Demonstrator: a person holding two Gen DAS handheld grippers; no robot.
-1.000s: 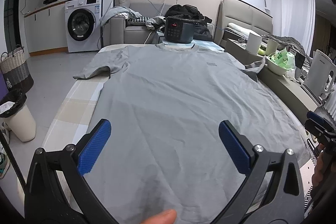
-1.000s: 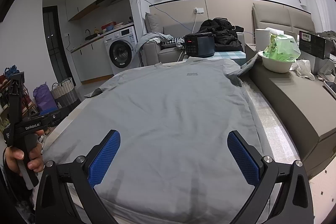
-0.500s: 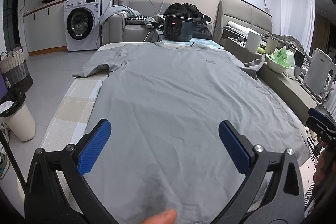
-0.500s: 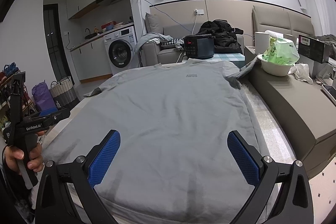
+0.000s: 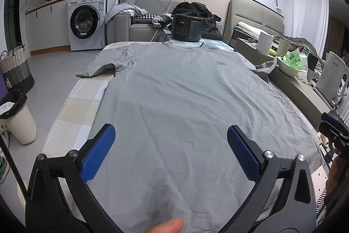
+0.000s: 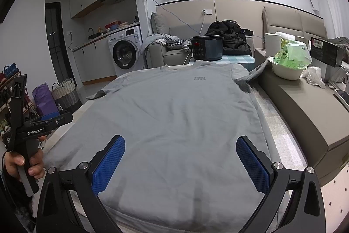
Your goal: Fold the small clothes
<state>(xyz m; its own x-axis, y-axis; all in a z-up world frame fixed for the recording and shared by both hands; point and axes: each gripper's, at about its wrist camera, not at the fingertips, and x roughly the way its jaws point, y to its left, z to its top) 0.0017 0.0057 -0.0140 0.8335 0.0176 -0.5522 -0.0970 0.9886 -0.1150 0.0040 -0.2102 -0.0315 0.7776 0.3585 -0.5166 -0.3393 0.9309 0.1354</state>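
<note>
A grey T-shirt [image 5: 185,102] lies spread flat, front up, on the table, collar at the far end; it also fills the right wrist view [image 6: 181,119]. Its left sleeve [image 5: 102,64] hangs off the table's left edge and its right sleeve [image 6: 250,78] rests against the side counter. My left gripper [image 5: 171,153] is open and empty above the near hem. My right gripper [image 6: 180,164] is open and empty above the near hem, further right. Each gripper shows at the edge of the other's view.
A dark rice cooker [image 5: 186,27] stands past the collar. A counter [image 6: 305,106] with a white bowl and green bag [image 6: 289,63] runs along the right. A bin [image 5: 15,117] and basket [image 5: 15,67] stand on the floor at left. Checked table cover [image 5: 76,110] shows at left.
Both grippers have drawn back slightly toward the near hem; both stay open. The shirt has not moved.
</note>
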